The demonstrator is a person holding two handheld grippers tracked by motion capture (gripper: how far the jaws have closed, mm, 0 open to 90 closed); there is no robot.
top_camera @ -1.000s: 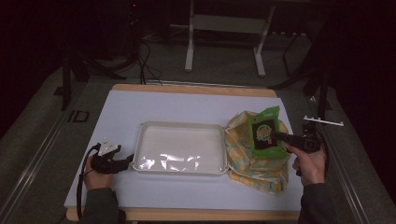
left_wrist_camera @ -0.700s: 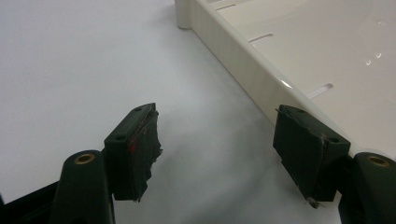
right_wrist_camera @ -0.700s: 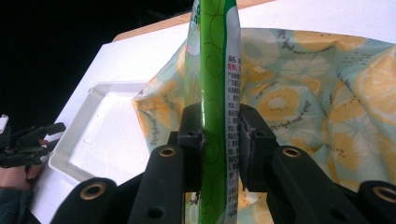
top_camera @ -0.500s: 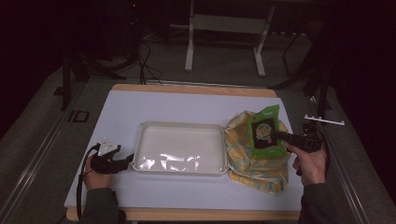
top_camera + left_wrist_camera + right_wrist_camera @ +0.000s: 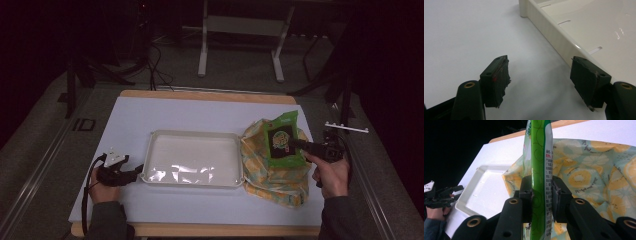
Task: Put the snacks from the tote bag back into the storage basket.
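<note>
the right claw [image 5: 296, 143] pinches the green packet [image 5: 283, 140] upright over the fruit-print bag [image 5: 272, 172]; left claw [image 5: 540, 75] rests wide.

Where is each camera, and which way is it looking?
High view: sits above the person's side, looks forward and down at the table; both forearms, left tool and right tool show.
Left gripper view: rides the left tool, looks past its open jaws at the tray edge.
Right gripper view: rides the right tool, looks along jaws shut on the green packet; the other hand shows far off.
Shared: all three see the tray; high and right views share packet and fruit-print bag.
</note>
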